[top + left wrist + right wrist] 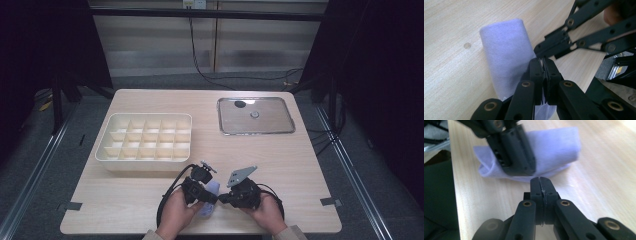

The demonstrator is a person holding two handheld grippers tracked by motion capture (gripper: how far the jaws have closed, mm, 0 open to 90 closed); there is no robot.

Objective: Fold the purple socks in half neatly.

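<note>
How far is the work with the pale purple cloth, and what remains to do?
Done: the cloth lies folded over on the table near the person's edge. In hand: the left gripper is shut, apparently pinching the cloth's edge; the right gripper is shut beside it, with no cloth visible between its jaws. Left: the compartment box looks empty, so probably more folding and putting away.

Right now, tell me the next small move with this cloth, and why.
Probably carry the folded cloth toward the divided box. The left gripper looks shut on the cloth's edge, the right gripper is shut beside it holding nothing, and the box's cells look empty.
</note>
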